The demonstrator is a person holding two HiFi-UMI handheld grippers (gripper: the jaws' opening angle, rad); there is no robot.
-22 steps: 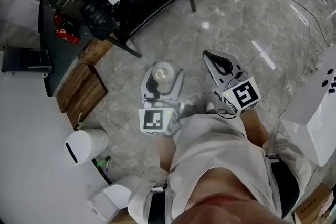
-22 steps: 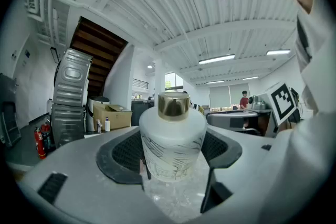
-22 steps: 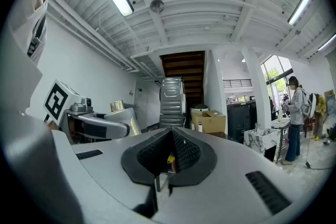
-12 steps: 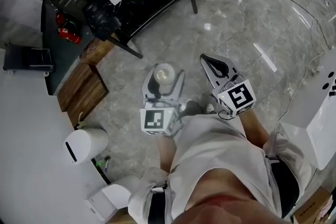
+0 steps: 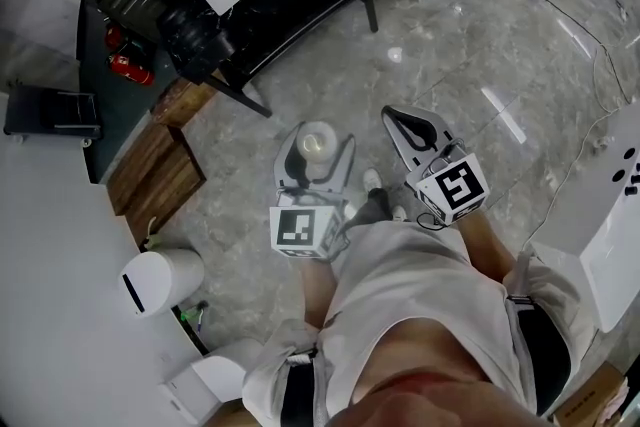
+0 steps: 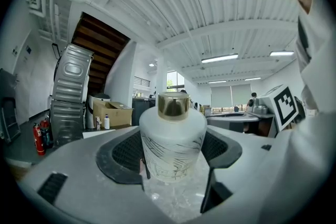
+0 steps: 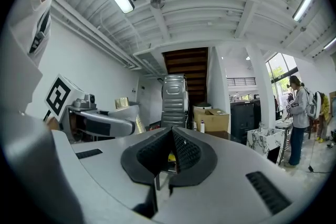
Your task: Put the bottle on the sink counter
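Moved: shoe stepped forward between grippers.
Left gripper: level, pinching one bottle.
Right gripper: level, pressed together.

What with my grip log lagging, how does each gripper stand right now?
Left gripper: closed on the white bottle, gold cap up.
Right gripper: closed, nothing between its jaws.

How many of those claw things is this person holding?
2: the left gripper, shut on the white bottle, and the right gripper, shut and empty, beside it.
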